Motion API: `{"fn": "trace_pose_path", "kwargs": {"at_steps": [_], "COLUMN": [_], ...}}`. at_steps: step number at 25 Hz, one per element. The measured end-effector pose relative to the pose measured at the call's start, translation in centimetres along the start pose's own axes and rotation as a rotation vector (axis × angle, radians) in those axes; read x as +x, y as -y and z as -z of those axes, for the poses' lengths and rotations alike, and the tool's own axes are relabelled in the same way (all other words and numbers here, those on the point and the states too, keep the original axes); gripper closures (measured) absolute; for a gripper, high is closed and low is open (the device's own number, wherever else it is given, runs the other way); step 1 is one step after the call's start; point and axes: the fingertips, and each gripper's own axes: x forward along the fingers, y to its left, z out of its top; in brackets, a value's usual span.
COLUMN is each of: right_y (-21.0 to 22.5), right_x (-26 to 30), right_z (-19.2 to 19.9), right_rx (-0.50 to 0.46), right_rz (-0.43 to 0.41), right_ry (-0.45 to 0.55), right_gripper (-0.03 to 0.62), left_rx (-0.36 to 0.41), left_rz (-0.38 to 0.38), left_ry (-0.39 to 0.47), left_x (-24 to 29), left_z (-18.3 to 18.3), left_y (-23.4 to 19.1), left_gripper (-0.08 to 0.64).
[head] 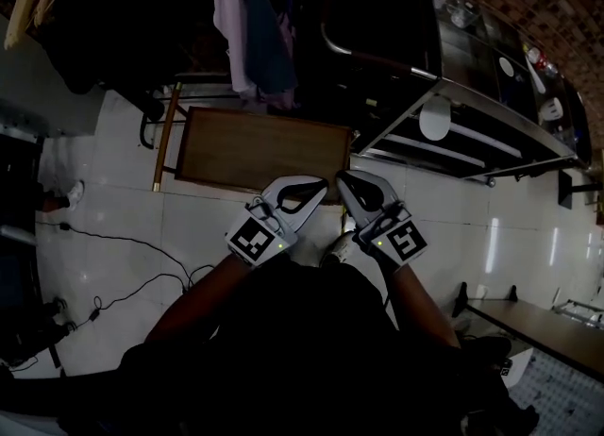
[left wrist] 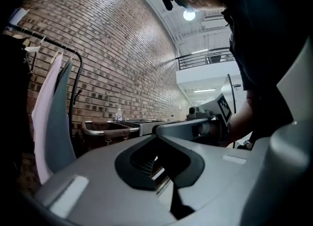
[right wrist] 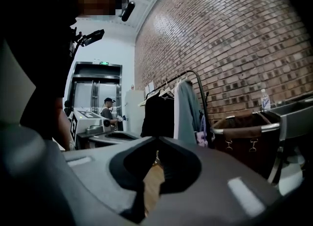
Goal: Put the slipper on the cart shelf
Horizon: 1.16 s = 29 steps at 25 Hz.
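Observation:
In the head view both grippers are held close to the person's body, side by side, above the near edge of a brown wooden board (head: 264, 151). My left gripper (head: 321, 183) is shut with nothing between its jaws; in its own view the tips (left wrist: 161, 139) meet. My right gripper (head: 342, 177) is shut and empty too, its tips (right wrist: 156, 139) together. The metal cart (head: 472, 137) with open shelves stands to the right. A pale shoe-like thing (head: 337, 250) lies on the floor between the grippers; I cannot tell whether it is the slipper.
A clothes rack with hanging garments (head: 245, 19) stands beyond the board. A dark bin (head: 377, 28) sits at the cart's left end. Cables (head: 142, 255) run over the white tiles at left, near a white shoe (head: 74, 194). A person (right wrist: 108, 112) stands far off.

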Motion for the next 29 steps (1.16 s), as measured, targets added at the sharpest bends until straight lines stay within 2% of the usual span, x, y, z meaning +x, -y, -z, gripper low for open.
{"fn": "trace_pose_path", "kwargs": {"at_steps": [8, 29], "right_y": [-1.7, -1.0], "right_x": [2.6, 2.1], "right_z": [0.2, 1.0], "right_rx": [-0.015, -0.029], "right_rz": [0.050, -0.019], "right_ry": [-0.009, -0.054], "right_gripper": [0.589, 0.589], "left_rx": [-0.034, -0.017], "left_rz": [0.018, -0.051], "left_ry": [0.014, -0.009], "left_x": [-2.7, -1.6], "left_z": [0.3, 1.2], "left_y": [-2.7, -2.7], "left_gripper": [0.558, 0.558]}}
